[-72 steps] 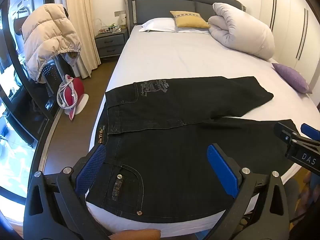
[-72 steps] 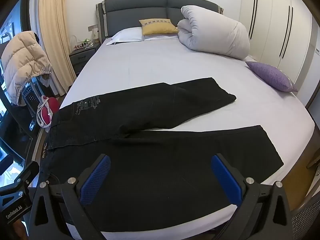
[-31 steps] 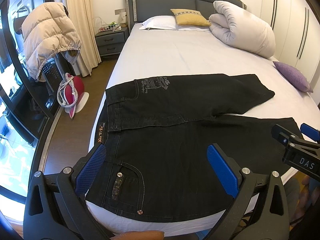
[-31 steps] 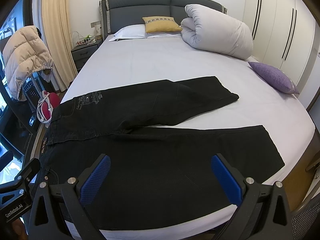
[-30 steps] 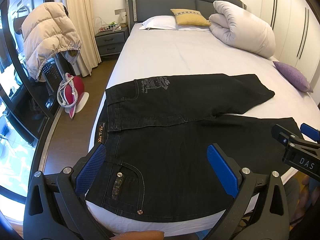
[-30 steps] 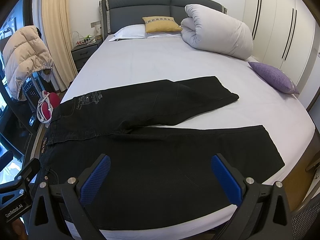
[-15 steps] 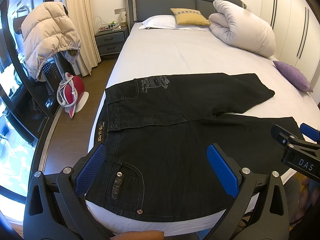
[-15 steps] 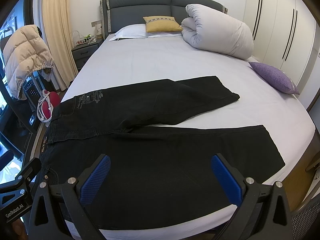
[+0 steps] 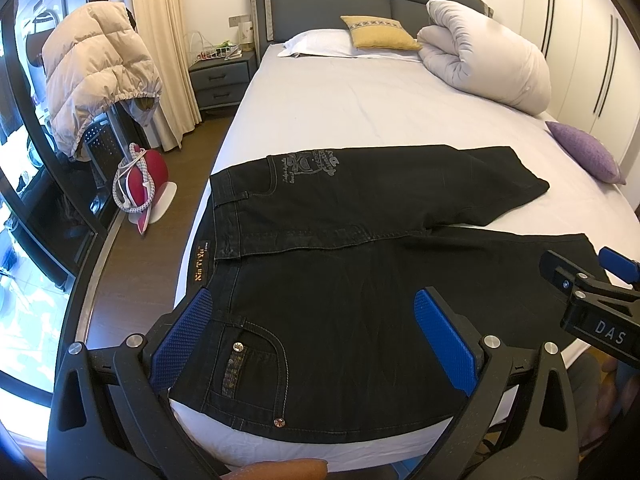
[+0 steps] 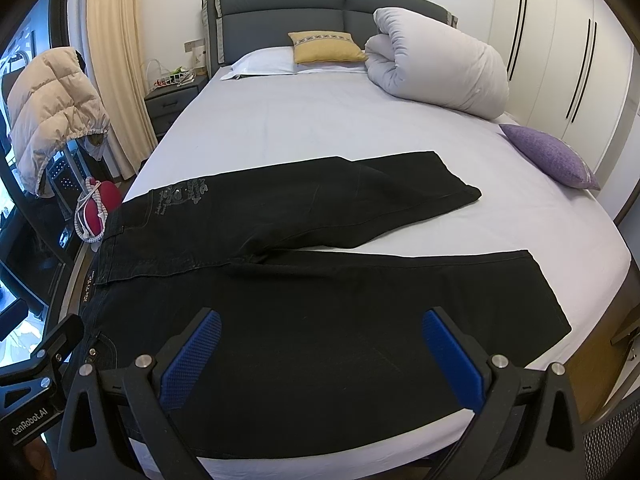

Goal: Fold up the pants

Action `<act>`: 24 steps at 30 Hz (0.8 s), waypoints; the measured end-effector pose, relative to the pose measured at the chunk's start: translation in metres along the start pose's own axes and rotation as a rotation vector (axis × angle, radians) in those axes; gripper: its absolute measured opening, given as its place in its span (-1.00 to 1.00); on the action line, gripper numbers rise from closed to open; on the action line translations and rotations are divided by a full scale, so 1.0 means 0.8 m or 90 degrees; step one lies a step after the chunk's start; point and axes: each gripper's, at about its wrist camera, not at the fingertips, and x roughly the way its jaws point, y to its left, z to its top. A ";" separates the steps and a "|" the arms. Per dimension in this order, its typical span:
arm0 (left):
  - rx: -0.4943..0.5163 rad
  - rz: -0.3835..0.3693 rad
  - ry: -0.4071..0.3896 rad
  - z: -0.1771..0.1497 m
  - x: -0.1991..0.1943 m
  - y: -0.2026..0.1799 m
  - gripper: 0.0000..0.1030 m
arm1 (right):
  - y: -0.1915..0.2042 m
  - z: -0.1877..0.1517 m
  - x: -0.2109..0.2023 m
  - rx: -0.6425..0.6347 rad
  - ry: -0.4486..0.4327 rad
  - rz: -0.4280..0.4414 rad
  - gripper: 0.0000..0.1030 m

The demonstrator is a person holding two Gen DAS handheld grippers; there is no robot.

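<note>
Black denim pants (image 9: 360,280) lie flat across the near edge of the bed (image 9: 360,112), legs splayed. My left gripper (image 9: 316,340) and right gripper (image 10: 320,356) hover above, both wide, empty. Plan: pinch waistband and hem together; stiff cloth should crease cleanly, mind the rivets

Black left gripper (image 9: 316,340), blue textured pads (image 9: 182,340), silver screws, right gripper (image 10: 320,356) alike

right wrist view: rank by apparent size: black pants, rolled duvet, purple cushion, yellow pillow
1. black pants
2. rolled duvet
3. purple cushion
4. yellow pillow
The cushion and pillow look close, and the pillow sits farther back, so that order is unsure.
</note>
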 end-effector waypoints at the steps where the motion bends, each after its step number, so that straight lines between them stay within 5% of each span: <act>1: 0.000 0.000 0.000 0.001 0.000 0.000 1.00 | 0.002 0.000 0.001 -0.002 0.001 0.000 1.00; 24: -0.026 -0.006 0.035 0.003 0.028 0.028 1.00 | 0.022 -0.001 0.026 -0.029 0.033 0.005 1.00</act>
